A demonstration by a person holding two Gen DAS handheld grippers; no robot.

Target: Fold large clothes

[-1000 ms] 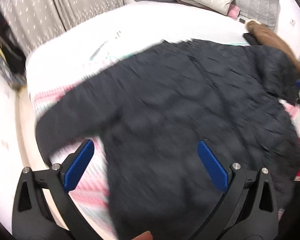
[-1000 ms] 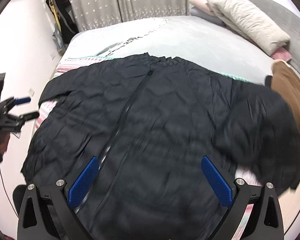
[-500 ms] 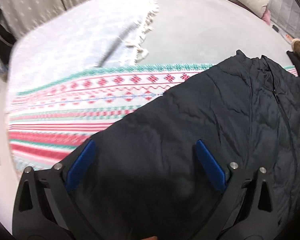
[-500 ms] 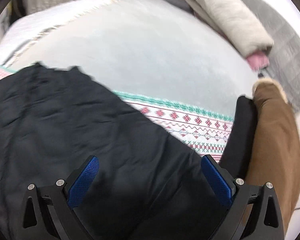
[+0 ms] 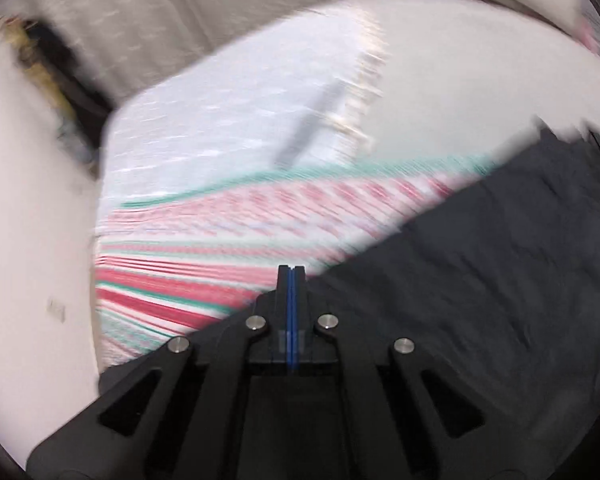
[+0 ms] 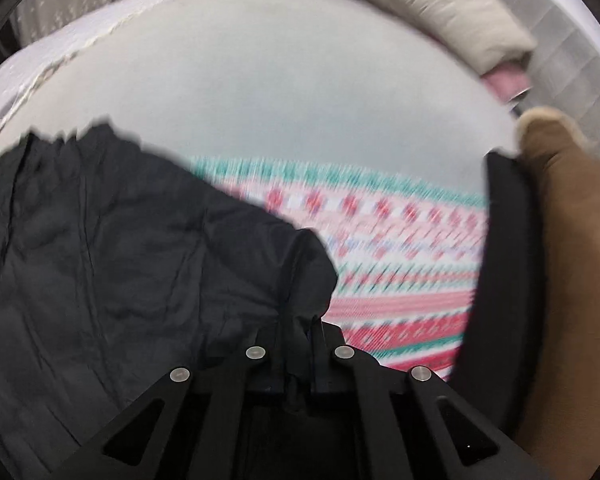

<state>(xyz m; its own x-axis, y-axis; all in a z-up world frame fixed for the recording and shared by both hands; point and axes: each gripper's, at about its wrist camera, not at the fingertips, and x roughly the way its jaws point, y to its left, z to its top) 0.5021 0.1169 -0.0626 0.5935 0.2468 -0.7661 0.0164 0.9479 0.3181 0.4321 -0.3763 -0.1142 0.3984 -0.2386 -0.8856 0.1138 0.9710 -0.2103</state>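
Bed (image 6: pixel 280 92) with pale grey sheet; patterned blanket (image 6: pixel 400 240) in red, pink and teal stripes across it; white fringed throw (image 5: pixel 228 140) at far corner; beige pillow (image 6: pixel 460 12) by grey quilted headboard (image 6: pixel 572 52); pink cloth (image 6: pixel 504 80) under pillow; brown garment (image 6: pixel 572 260) at right edge; curtain (image 5: pixel 160 12) behind, blurred.

The right gripper (image 6: pixel 300 328) has just clamped the black jacket's (image 6: pixel 100 248) bunched sleeve — patterned blanket (image 6: pixel 400 248) beyond.

I hold my left gripper (image 5: pixel 291 280) angled downward, its jaws just closed, blue pads flush together. My right gripper (image 6: pixel 299 320) tilts down more steeply, jaws just closed, pinching a fold of black jacket (image 6: pixel 100 240).
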